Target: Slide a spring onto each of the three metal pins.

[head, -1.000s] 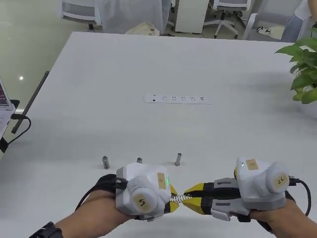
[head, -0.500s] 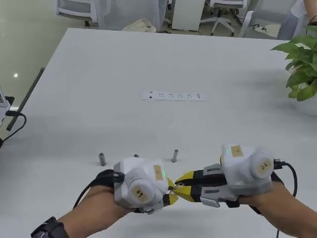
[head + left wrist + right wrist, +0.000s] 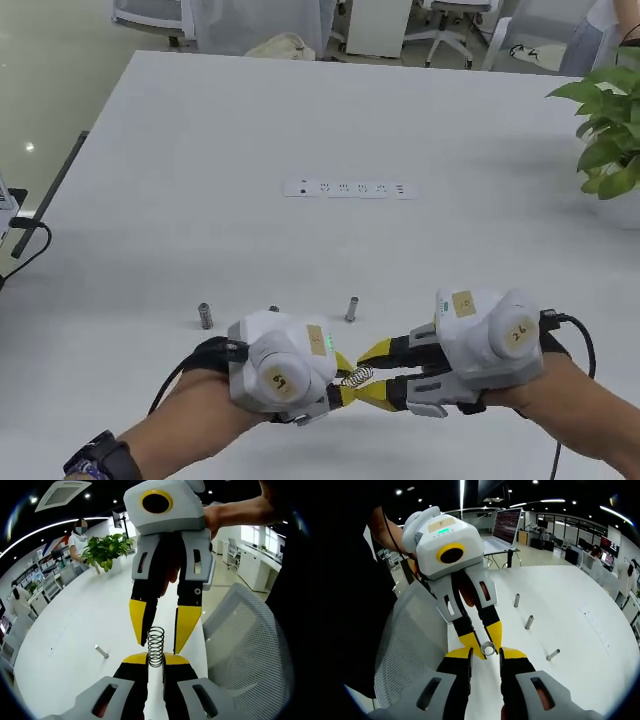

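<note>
Spring held above the bench (image 3: 300,120) as the left gripper (image 3: 156,658) clamped it.
The spring (image 3: 156,645) sat pinched in that gripper; the right gripper (image 3: 487,653), facing it from 3 o'clock, had its jaws spread around the spring's free end, contact unclear. Three metal pins (image 3: 529,622) stood upright on the bench toward 11 o'clock, beyond the left gripper.

the spring (image 3: 156,646) is silver, the fingers (image 3: 188,622) black with yellow tips, the table (image 3: 300,120) white.
</note>
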The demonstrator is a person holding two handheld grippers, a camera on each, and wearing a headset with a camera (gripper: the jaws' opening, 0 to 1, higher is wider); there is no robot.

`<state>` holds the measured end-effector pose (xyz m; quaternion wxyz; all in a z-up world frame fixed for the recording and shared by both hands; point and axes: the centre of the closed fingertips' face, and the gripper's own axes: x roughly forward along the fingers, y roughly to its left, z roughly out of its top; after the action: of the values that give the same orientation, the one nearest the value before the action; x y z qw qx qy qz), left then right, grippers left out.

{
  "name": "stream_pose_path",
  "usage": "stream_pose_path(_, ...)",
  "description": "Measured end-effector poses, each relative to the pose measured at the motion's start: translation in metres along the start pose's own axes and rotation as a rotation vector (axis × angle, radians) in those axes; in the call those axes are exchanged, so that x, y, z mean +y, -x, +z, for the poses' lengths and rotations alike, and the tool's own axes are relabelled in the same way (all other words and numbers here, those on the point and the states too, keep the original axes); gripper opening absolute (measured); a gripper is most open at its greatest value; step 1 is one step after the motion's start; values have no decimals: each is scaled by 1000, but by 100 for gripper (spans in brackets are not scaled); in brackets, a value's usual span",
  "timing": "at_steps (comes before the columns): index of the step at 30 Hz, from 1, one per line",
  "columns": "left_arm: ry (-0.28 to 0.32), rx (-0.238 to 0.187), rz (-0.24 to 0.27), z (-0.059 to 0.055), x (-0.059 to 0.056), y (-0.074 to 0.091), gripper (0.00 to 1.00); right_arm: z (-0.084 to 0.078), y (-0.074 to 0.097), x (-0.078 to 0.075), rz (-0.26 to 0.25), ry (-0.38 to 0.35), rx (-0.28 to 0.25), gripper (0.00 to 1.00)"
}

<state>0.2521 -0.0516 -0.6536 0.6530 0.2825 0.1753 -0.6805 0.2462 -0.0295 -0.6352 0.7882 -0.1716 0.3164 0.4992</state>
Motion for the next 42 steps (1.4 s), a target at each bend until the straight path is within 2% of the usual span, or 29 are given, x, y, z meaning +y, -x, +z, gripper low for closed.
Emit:
stream_pose_path(9, -19, 6, -18, 0, -6, -2, 2, -4, 0, 1, 3, 63, 58, 19)
stream_pose_path(24, -40, 22, -40, -3, -9, -3, 2, -12, -3, 2, 24, 156, 143, 18)
stream_pose_path(32, -41, 24, -48, -4, -10, -5, 2, -10, -6, 2, 27, 168, 142, 16)
stream_pose_path(35, -43, 24, -47, -3, -9, -5, 2, -9, -7, 5, 50, 195, 141, 9)
stream_pose_path(42, -39, 25, -54, -4, -10, -6, 2, -10, -8, 5, 49, 195, 140, 9)
